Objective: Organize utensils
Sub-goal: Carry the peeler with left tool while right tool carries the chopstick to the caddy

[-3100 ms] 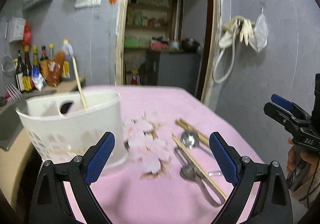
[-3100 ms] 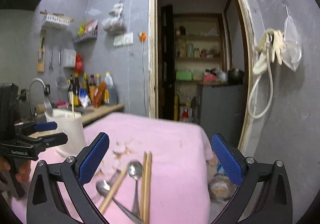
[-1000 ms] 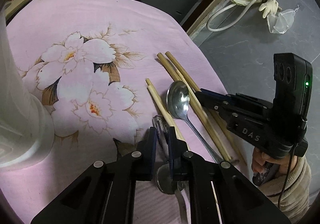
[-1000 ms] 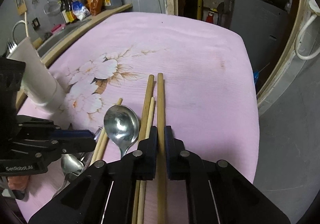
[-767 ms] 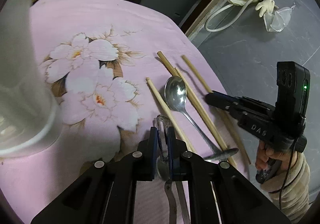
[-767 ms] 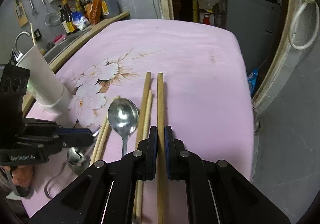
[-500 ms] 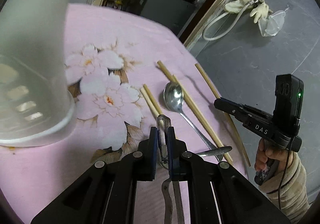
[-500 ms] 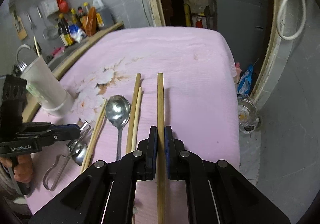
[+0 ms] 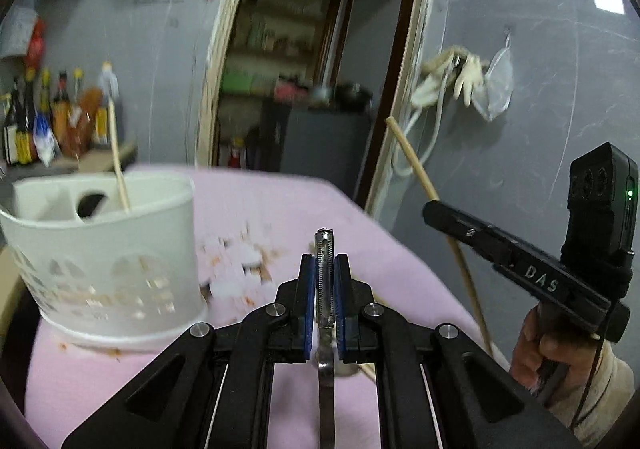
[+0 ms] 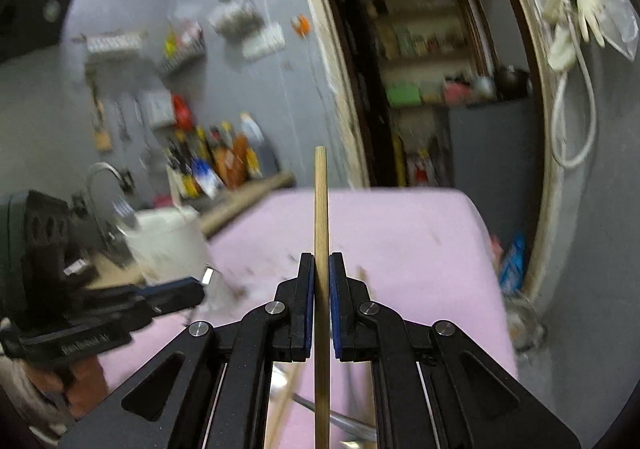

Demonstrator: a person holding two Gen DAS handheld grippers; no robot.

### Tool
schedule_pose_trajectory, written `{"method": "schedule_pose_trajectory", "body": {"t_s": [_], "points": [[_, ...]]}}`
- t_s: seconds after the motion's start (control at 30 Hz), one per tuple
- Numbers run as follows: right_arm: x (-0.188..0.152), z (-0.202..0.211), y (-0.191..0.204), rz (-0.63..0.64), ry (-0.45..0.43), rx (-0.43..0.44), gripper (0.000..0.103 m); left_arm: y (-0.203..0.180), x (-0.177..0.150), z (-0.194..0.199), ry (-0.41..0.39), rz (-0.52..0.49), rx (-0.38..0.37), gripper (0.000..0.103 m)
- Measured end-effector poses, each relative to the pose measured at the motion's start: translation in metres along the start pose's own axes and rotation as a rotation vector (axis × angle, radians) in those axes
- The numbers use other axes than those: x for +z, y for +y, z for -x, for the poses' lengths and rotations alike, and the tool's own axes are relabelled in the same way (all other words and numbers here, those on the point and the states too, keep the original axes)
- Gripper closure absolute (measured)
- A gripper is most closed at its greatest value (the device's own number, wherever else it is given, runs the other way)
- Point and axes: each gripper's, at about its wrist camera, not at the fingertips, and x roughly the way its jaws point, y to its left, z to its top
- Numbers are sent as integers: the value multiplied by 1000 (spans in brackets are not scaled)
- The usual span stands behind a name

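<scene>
My left gripper point(image 9: 324, 277) is shut on a thin metal utensil point(image 9: 325, 249) with a ridged tip, held up above the pink flowered tablecloth point(image 9: 280, 201). The white slotted utensil holder point(image 9: 104, 249) stands to its left with one chopstick point(image 9: 118, 165) upright in it. My right gripper point(image 10: 321, 281) is shut on a wooden chopstick point(image 10: 321, 201) that sticks out ahead of its fingers. In the left wrist view that right gripper point(image 9: 434, 209) hangs at the right, its chopstick point(image 9: 416, 165) slanting up. A blurred spoon handle point(image 10: 344, 425) and chopsticks lie on the cloth below.
Sauce bottles point(image 10: 224, 157) and a tap point(image 10: 100, 177) line the counter past the table's left edge. A fork point(image 10: 124, 213) stands in the holder point(image 10: 168, 245). An open doorway point(image 9: 300, 89) lies behind. Gloves and a hose point(image 9: 452, 81) hang on the grey wall.
Both grippers have risen off the table and tilted up, the left carrying the metal utensil, the right the chopstick. The holder has come into view at the left.
</scene>
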Motion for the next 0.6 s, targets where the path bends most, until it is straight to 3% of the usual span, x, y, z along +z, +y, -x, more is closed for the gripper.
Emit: {"method": "schedule_pose_trajectory", "body": {"t_s": [0.23,0.4,0.6], "points": [[12,-1,27,25,-126,59,98,0,6,18,-138,-10,42,98],[22,0,39,25,-187,72,98,10,9,33,-176,-9,49,103],[32,-6,47,25,-216,93,98,23,15,44,-161,-10,52,103]]}}
